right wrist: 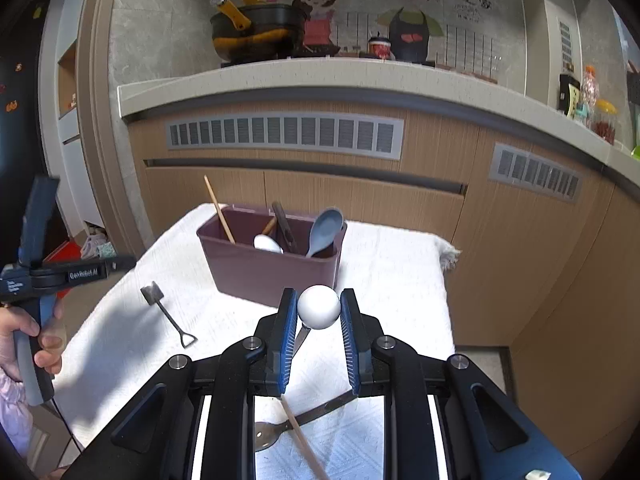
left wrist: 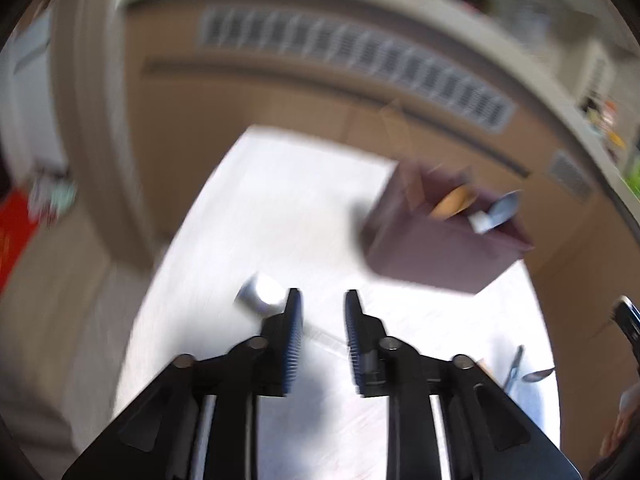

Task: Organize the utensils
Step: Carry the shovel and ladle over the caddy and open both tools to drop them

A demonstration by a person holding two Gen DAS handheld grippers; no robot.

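Note:
A maroon utensil bin point(right wrist: 256, 268) stands on a white cloth-covered table point(right wrist: 400, 264); it holds a chopstick, a white spoon, a dark handle and a blue-grey spoon point(right wrist: 326, 228). It also shows, blurred, in the left wrist view point(left wrist: 432, 256). My right gripper point(right wrist: 319, 312) has its fingers around the white round head of a utensil point(right wrist: 319, 306). A metal spoon point(right wrist: 268, 434) and a chopstick point(right wrist: 300, 436) lie under it. A small black shovel-shaped scoop point(right wrist: 168, 312) lies to the left. My left gripper point(left wrist: 323, 312) is open and empty above the cloth, near a blurred small grey object point(left wrist: 262, 294).
Wooden cabinets with vent grilles point(right wrist: 284, 134) and a counter point(right wrist: 280, 80) with a pot stand behind the table. The left hand-held gripper shows at the left edge of the right wrist view point(right wrist: 36, 272). Floor lies to the table's left and right.

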